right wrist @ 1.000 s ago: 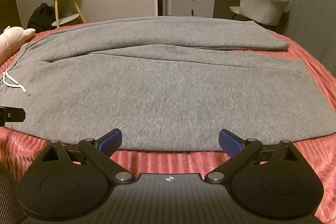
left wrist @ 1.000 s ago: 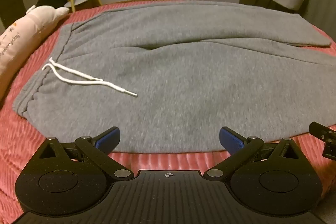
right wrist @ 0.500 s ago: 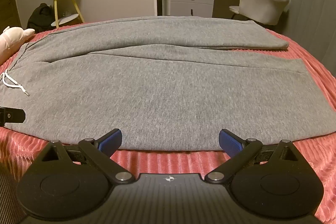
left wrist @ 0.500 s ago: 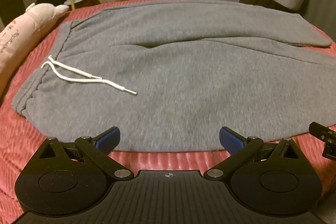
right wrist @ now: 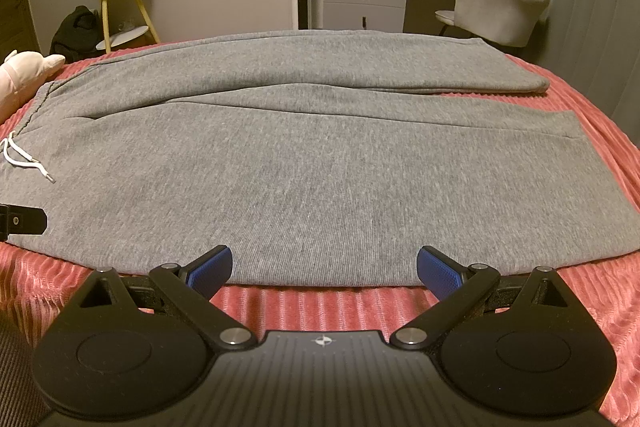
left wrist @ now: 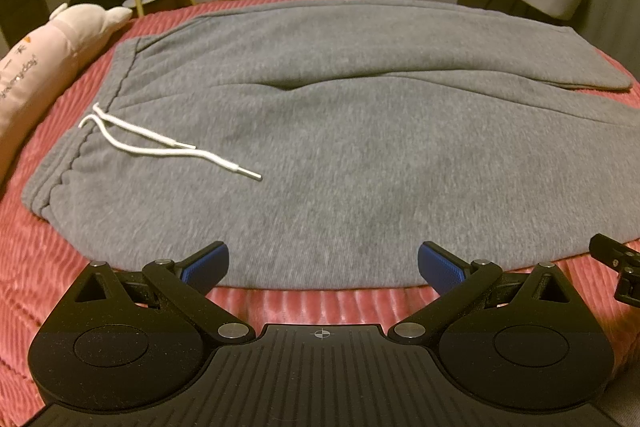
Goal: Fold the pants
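Grey sweatpants (left wrist: pixel 360 131) lie spread flat across a red bedspread (left wrist: pixel 48 259), waistband to the left, both legs running right, the far leg (right wrist: pixel 320 63) apart from the near one (right wrist: pixel 320 179). A white drawstring (left wrist: pixel 160 143) rests on the fabric near the waistband. My left gripper (left wrist: pixel 323 265) is open, hovering just in front of the pants' near edge by the hip. My right gripper (right wrist: pixel 324 267) is open too, at the near edge of the near leg. Neither holds anything.
A pink plush pillow (left wrist: pixel 44 55) lies at the left beside the waistband. Beyond the bed stand a yellow-legged side table (right wrist: pixel 116 7), a grey cabinet (right wrist: pixel 364 3), a dresser and a grey chair (right wrist: pixel 504 11). The other gripper's tip (left wrist: pixel 616 267) shows at the right edge.
The left wrist view has lifted and pulled back slightly, so the pants sit a bit lower in frame. The right gripper has barely moved. Both stay open.
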The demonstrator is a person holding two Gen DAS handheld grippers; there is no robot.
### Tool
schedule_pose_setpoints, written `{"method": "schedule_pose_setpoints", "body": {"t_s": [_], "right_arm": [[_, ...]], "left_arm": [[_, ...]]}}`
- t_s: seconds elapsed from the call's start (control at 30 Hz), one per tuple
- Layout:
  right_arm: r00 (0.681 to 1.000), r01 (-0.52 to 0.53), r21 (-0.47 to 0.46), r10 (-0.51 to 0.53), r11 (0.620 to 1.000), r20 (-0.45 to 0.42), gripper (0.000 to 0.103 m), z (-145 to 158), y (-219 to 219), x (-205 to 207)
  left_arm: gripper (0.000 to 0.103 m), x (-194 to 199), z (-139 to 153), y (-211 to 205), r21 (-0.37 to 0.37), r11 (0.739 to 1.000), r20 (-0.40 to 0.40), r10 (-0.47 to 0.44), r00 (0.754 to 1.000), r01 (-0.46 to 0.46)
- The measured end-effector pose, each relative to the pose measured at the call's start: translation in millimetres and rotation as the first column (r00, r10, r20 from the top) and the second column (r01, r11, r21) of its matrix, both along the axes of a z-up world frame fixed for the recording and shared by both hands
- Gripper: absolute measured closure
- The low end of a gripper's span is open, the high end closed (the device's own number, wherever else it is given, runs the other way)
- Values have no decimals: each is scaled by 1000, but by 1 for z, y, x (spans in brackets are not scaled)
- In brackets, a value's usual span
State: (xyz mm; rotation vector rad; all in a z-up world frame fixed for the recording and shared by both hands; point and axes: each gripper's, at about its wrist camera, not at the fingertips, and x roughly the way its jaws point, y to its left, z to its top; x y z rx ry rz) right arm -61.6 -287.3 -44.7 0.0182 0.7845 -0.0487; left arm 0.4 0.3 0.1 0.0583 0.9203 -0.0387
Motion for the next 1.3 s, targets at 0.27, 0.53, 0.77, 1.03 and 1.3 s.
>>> {"method": "schedule_pose_setpoints", "body": {"t_s": [0.27,0.53,0.77,1.03,1.3], "right_arm": [[1000,0,0,0,1000,0,4,-1,-1,1],[1000,0,0,0,1000,0,4,-1,-2,0],[1000,0,0,0,1000,-1,4,-1,-3,0],[1000,0,0,0,1000,-2,4,-1,-3,0],[1000,1,0,-1,1000,-2,4,-1,-4,1]], "left_arm": [[0,-2,-2,-2,0,1000,-1,0,1000,0],[0,0,-3,1,1,1000,-1,1,1000,-1],[0,-2,-8,4,-1,1000,-3,2,1000,-2],[0,-2,-8,4,-2,1000,-5,2,1000,-2],[0,-2,-8,5,-3,1000,-11,5,1000,-5]]}}
